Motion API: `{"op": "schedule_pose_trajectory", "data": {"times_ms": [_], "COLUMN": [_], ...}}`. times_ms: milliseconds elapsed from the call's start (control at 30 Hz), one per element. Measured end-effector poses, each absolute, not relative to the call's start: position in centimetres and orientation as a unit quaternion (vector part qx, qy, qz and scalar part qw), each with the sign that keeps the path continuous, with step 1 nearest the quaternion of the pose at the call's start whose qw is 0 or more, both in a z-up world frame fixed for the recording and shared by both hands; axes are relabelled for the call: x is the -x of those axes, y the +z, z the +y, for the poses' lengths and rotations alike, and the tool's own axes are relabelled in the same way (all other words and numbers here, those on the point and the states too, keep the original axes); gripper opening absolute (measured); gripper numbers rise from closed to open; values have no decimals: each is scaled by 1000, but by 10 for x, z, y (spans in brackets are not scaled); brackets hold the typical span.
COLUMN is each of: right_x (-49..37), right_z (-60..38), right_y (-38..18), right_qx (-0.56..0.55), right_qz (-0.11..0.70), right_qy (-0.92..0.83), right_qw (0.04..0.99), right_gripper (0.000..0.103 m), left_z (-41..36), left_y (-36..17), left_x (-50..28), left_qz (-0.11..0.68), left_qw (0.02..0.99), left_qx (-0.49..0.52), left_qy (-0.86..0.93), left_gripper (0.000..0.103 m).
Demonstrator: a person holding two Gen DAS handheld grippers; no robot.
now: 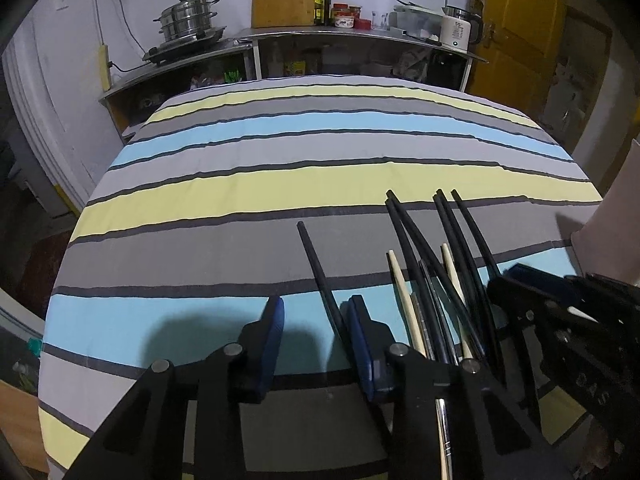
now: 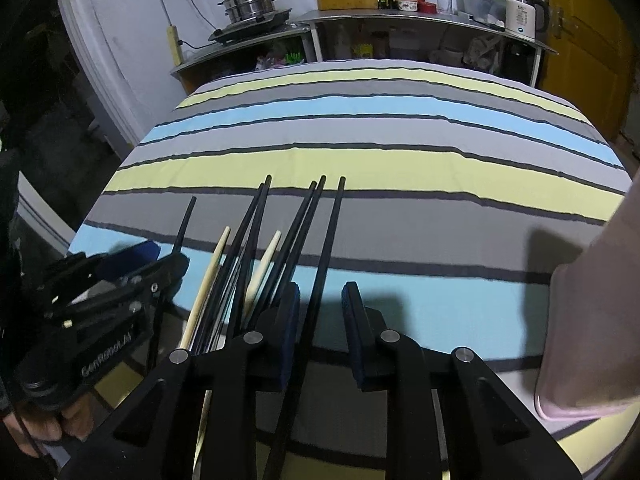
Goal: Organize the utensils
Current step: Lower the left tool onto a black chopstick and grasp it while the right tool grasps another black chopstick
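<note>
The black chopstick [image 2: 320, 264] is thin, stiff and slippery; right gripper [image 2: 320, 320] jaws spread around it at 12 o'clock.

The left gripper [image 1: 316, 336] jaws are spread too, beside another stick.

Six black chopsticks [image 2: 256, 220] are fanning out across the striped cloth [image 2: 360, 160]: five bunched to the left of the right gripper [image 2: 320, 320], one running up between its pads. Two pale wooden chopsticks [image 2: 218, 256] are lying among the bunch. One more black chopstick [image 1: 316, 268] is rising between the pads of the left gripper [image 1: 316, 340]. Thin metal sticks beneath are overlapping too closely to count.
</note>
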State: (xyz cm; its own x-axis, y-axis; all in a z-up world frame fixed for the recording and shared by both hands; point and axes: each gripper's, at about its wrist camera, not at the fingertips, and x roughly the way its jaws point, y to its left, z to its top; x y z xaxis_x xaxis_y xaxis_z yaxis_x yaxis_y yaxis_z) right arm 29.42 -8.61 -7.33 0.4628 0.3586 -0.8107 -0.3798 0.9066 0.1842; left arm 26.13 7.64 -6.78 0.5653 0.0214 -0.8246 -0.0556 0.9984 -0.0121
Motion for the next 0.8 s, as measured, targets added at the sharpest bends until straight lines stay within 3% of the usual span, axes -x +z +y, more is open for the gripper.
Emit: {"op": "schedule_pose_trajectory", "data": {"times_ms": [133,200,500,800], "right_x": [-303,-306,-297,-269], "right_z": [-85,-83,-96,-116], "right_y": [-75,-75,-54,2], "right_qx": [14,15,-15,-35], "right_qz": [475,476,466,416], "right_qy": [213,215,232,248], "right_qw": [854,852,854,874], "right_gripper": [9,8,6,6], "left_z": [74,72,82,85], "left_y": [-68,-67,-49,22], "left_x": [-263,-264,-258,-226], "left_qz": [466,467,458,402], "left_qw": [885,884,886,912], "left_qx": [16,15,62,69], "left_qy": [17,11,-19,-44], "left_gripper": [26,11,6,5]}}
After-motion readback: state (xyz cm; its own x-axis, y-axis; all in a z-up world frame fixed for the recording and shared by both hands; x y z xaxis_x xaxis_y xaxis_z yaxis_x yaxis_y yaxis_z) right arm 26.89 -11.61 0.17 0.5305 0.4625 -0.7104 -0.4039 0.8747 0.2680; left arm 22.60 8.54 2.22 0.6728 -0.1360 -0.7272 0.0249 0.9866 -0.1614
